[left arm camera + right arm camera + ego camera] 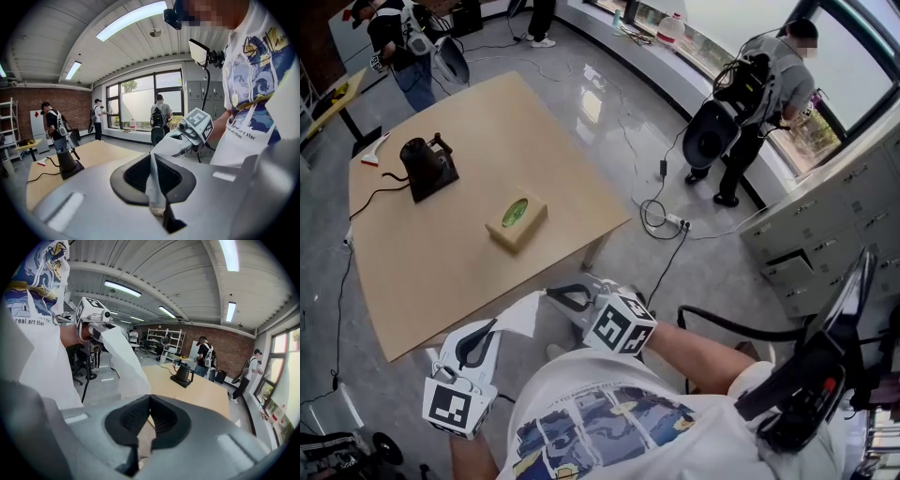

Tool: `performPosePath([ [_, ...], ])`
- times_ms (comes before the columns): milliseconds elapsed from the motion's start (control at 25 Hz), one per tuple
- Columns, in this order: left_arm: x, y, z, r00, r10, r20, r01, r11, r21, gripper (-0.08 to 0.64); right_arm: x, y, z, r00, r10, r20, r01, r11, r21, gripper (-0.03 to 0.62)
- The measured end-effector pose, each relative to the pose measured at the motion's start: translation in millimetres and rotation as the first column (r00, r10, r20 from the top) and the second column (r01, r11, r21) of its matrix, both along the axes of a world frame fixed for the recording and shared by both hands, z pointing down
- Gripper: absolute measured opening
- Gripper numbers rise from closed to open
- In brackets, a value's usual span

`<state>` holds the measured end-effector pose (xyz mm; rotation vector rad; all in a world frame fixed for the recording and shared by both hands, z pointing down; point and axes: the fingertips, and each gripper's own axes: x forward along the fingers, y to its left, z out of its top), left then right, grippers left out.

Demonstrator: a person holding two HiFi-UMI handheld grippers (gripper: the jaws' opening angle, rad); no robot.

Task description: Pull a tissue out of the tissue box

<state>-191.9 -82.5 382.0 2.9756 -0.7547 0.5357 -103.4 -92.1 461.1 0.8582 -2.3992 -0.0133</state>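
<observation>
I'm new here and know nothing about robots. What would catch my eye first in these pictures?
A white tissue hangs stretched between two hand-held grippers at the bottom of the head view, the left gripper and the right gripper each pinching an end. Beyond them on the wooden table sits a tan tissue box with a green opening, and a black kettle stands farther left.

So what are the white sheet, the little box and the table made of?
The sheet looks like thin tissue paper: matte, creased, limp. The box is probably cardboard: matte tan, sharp folded edges, green slot on top. The table seems wood or laminate: smooth light-tan top, grain not discernible.
</observation>
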Motion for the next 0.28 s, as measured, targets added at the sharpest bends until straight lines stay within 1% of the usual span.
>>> performPosePath([
  [80,1.1,0.2,-1.2,1.0,0.002,0.005,-0.002,1.0,-0.007,0.006,0.9,0.2,0.4,1.0,0.003,0.0,-0.003,1.0,-0.001,0.003],
  [280,8.7,-2.2,-8.9,1.0,0.001,0.007,-0.001,1.0,0.018,0.006,7.6,2.3,-0.5,1.0,0.01,-0.001,-0.01,1.0,0.0,0.003],
])
